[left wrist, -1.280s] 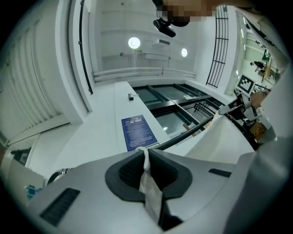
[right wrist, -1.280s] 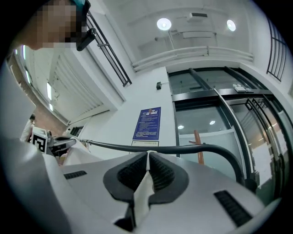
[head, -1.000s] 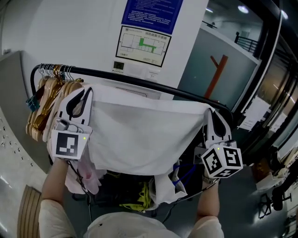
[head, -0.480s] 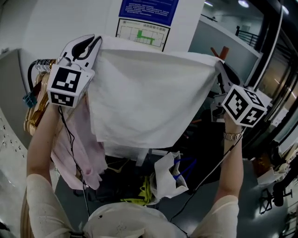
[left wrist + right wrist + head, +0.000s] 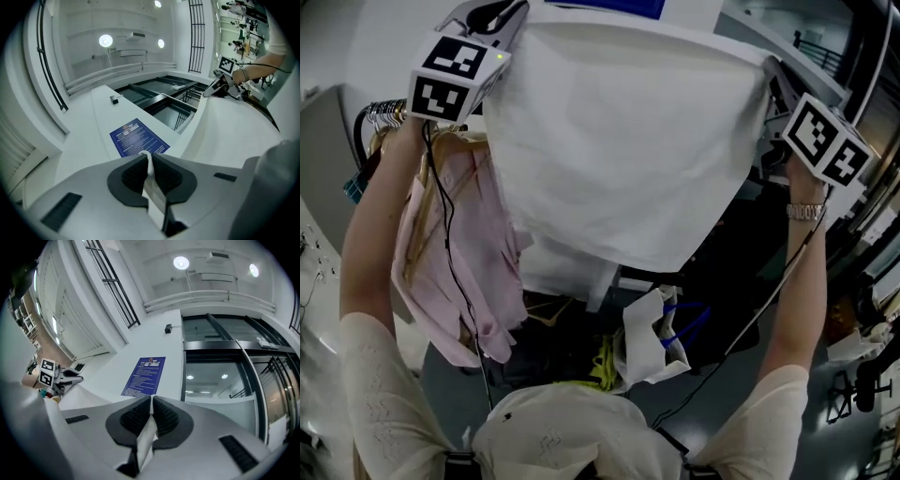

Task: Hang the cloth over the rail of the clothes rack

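A white cloth [image 5: 619, 141] hangs spread wide between both raised grippers in the head view. My left gripper [image 5: 508, 13] is shut on its upper left corner, and my right gripper [image 5: 772, 73] is shut on its upper right corner. In the left gripper view a thin fold of cloth [image 5: 151, 185] is pinched where the left gripper [image 5: 149, 159] closes. The right gripper view shows a cloth strip [image 5: 144, 439] clamped in the right gripper [image 5: 151, 401]. Only the black rail's curved left end [image 5: 362, 127] shows; the cloth hides the remainder.
A pink garment [image 5: 450, 262] and wooden hangers [image 5: 394, 150] hang at the rail's left end, just left of the cloth. A white bag with blue handles [image 5: 654, 333] lies below. A blue notice [image 5: 138, 138] is on the white wall ahead.
Both grippers have lifted the cloth from rail height to well above it. The cloth now covers the rail and the wall notices.
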Motion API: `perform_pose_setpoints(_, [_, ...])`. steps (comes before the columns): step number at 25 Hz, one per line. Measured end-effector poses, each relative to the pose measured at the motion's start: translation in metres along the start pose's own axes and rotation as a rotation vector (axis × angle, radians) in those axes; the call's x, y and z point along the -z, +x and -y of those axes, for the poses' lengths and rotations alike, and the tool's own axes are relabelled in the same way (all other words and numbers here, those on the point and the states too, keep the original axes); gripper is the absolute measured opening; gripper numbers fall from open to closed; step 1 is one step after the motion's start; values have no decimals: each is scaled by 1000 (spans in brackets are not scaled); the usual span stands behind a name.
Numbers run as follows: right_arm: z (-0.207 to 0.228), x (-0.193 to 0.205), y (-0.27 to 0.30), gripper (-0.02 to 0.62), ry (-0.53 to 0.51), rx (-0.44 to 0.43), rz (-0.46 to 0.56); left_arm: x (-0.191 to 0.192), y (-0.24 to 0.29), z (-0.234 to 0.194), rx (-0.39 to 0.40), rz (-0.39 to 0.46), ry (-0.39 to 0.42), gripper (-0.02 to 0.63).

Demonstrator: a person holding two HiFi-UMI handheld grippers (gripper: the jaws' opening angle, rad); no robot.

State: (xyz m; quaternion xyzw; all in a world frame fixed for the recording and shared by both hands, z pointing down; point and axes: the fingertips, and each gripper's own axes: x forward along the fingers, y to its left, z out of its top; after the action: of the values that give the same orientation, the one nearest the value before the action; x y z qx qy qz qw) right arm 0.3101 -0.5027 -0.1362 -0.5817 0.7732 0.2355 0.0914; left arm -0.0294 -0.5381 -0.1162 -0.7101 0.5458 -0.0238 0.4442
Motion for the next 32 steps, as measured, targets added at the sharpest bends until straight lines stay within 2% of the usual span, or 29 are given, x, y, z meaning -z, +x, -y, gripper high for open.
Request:
perform_pose_setpoints(6, [13, 23, 38, 26, 25, -41, -81, 27, 37, 7, 51, -53, 10, 29])
perform_pose_setpoints(10, [13, 54, 52, 26, 136, -109, -150, 48, 44, 17, 115, -122, 22, 29])
perform_pose_setpoints(12, [14, 68, 55, 26, 183, -155, -189, 50, 45, 19, 142, -137, 46, 29])
perform_pose_setpoints(17, [12, 85, 64, 28, 210, -220, -256, 66, 53, 30, 216, -213, 142, 29])
perform_pose_setpoints(21, [13, 95, 64, 36, 233, -231, -294, 73, 54, 36, 231, -248, 168, 29])
perform_pose_setpoints(25, [14, 105, 61, 83, 248, -270, -361, 75, 55, 39, 220, -292, 180, 29])
perform_pose_setpoints(28, [32, 107, 57, 124, 259, -227, -354, 79, 54, 38, 192, -329, 189, 29])
perform_pose_setpoints(30, [59, 105, 53, 126, 277, -162, -323, 85, 51, 35, 182, -344, 194, 29])
perform_pose_setpoints(32, [75, 99, 46, 126, 302, -146, -290, 86, 48, 33, 180, -330, 176, 28])
